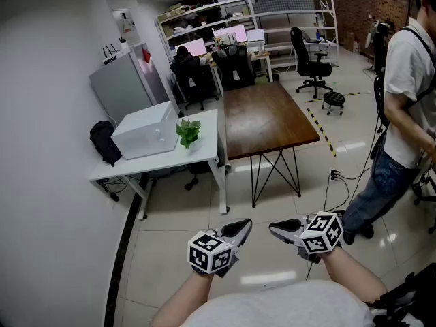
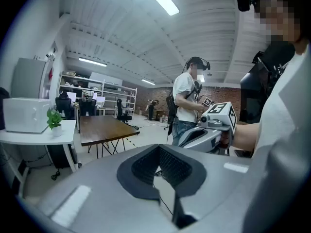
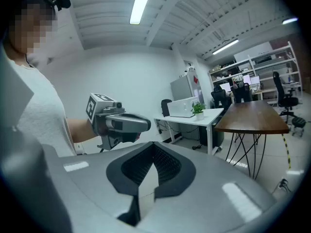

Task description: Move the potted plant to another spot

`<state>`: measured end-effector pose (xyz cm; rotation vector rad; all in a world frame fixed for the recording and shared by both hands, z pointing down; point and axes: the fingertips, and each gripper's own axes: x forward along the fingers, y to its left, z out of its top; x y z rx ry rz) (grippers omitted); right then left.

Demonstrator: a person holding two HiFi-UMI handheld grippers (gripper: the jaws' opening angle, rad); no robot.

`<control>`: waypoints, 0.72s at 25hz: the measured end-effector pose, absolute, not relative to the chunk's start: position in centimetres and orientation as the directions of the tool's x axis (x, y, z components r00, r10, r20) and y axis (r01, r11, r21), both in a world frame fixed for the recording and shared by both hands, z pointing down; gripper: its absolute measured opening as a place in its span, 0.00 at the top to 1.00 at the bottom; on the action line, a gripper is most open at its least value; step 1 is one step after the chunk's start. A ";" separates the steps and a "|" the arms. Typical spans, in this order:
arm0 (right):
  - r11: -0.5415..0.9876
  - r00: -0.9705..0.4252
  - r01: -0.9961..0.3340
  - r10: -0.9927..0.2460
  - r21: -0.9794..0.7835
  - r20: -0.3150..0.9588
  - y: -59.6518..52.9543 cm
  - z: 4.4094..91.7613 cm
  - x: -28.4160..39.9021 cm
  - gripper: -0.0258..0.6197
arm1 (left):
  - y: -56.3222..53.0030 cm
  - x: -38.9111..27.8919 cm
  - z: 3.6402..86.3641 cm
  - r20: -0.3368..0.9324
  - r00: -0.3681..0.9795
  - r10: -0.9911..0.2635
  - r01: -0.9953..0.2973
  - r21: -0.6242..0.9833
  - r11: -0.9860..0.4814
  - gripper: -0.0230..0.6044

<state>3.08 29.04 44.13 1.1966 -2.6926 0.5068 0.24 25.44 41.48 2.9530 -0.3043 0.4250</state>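
Head view: your left claw [image 1: 242, 227] and right claw [image 1: 274, 229] low in front of you, both closed tight, nothing held, tips turned toward each other. Farther off, well apart: potted plant [image 1: 189, 133] upright on white desk [image 1: 208, 157], just beside white box [image 1: 144, 129]. Task looks unstarted: you have approach, grasp, carry and set-down left.

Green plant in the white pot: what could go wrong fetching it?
The small green plant in its white pot stands close beside the big white box, so a gripper might bump the box or tip the pot. The left gripper and right gripper are both shut and far off; reaching in without opening would likely just push the pot.
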 end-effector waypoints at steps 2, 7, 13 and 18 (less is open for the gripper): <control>0.619 -0.666 -0.746 -0.695 -0.244 0.273 29.0 44.2 3.8 0.96 | 25.6 1.0 41.1 0.283 0.944 -0.171 -0.209 0.110 -0.972 0.97; 0.613 -0.662 -0.749 -0.698 -0.251 0.271 28.7 44.3 4.6 0.96 | 25.7 1.4 41.7 0.296 0.942 -0.156 -0.197 0.116 -0.973 0.97; 0.621 -0.673 -0.739 -0.682 -0.261 0.286 27.8 45.7 3.9 0.96 | 23.7 0.7 42.5 0.287 0.941 -0.182 -0.231 0.145 -0.962 0.97; 0.641 -0.669 -0.739 -0.666 -0.205 0.329 25.3 47.0 3.0 0.96 | 21.9 1.1 42.9 0.282 0.945 -0.166 -0.208 0.126 -0.970 0.97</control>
